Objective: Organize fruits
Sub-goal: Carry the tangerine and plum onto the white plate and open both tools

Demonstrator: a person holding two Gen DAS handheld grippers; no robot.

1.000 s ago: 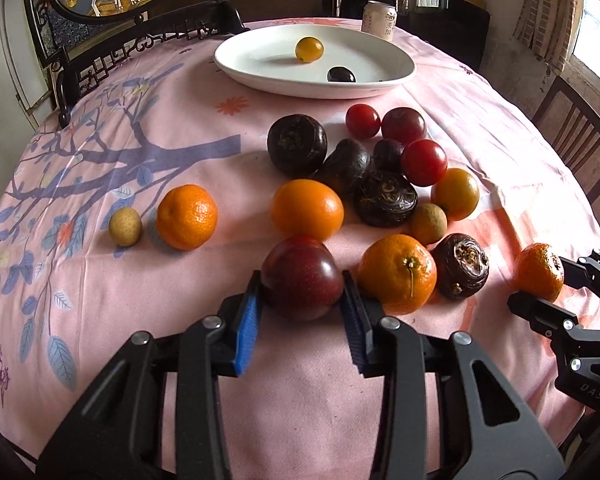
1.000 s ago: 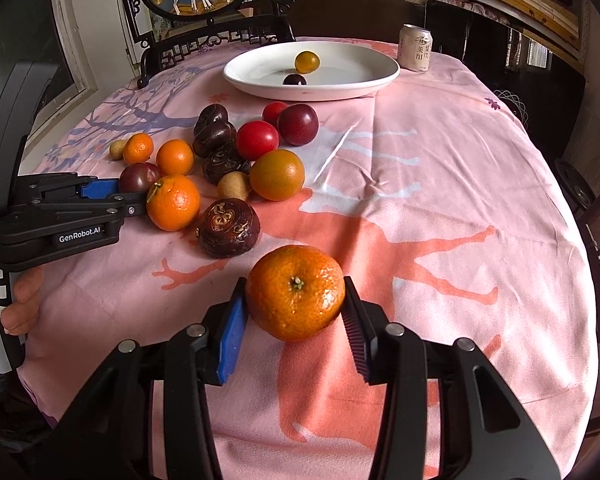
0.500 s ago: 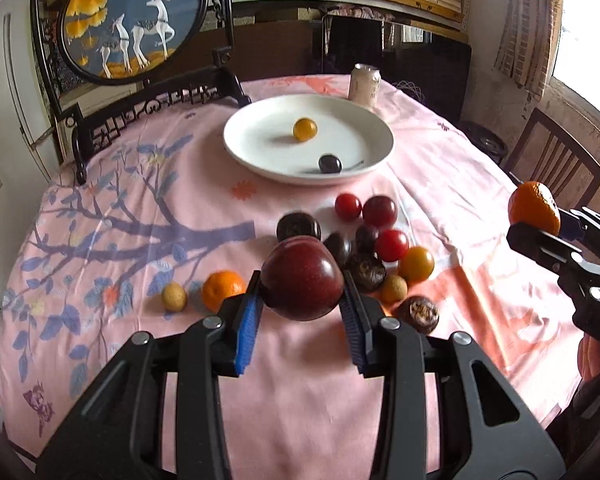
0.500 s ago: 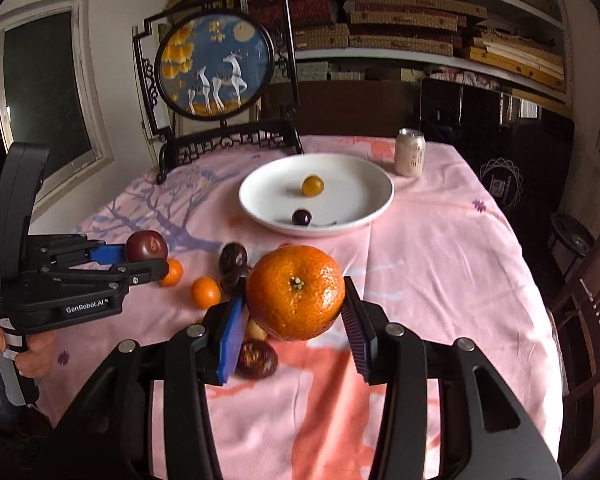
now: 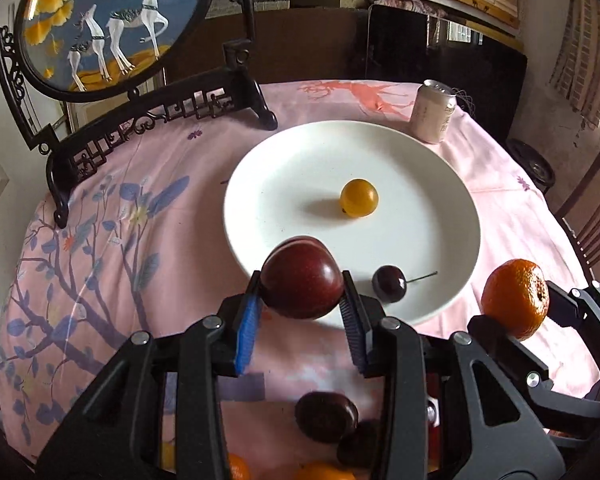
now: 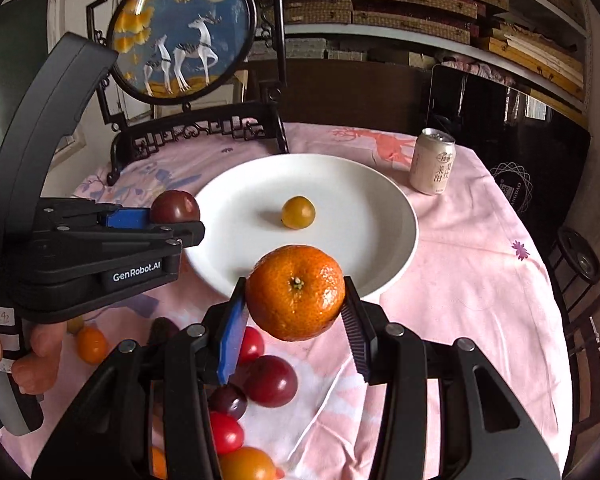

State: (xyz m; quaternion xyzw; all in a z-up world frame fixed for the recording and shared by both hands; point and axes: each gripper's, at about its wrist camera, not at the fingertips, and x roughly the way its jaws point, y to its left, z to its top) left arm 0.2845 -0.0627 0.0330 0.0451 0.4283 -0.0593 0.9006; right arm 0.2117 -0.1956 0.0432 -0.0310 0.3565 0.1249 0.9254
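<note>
Pink cloth printed with branches and deer is covering the round table (image 6: 480, 264), its edge curving away on the right toward a wooden chair (image 5: 596, 216). Nearest, loose fruit is lying on the cloth below both tools: red and dark plums (image 6: 270, 380) and small oranges (image 6: 92, 344). Just above them, the left gripper (image 5: 300, 312) is pinching a dark red plum (image 5: 302, 278) between its pads, hanging over the near rim of the white plate (image 5: 284, 168). To its right, the right gripper (image 6: 296, 316) is clamping a tangerine (image 6: 295, 292), stem end facing the camera, also at the plate's near rim and apart from the left tool. Inside the plate, a dark cherry (image 5: 389, 283) with a thin stem is lying close to the near edge, while a small yellow fruit (image 5: 359, 197) is sitting near the middle; bare white is showing across the plate's left and far parts. Farther on, a pale drink can (image 6: 432, 162) is standing upright just past the plate's far-right rim. A dark carved stand with a round deer painting (image 6: 182, 36) is rising at the table's far-left edge.
</note>
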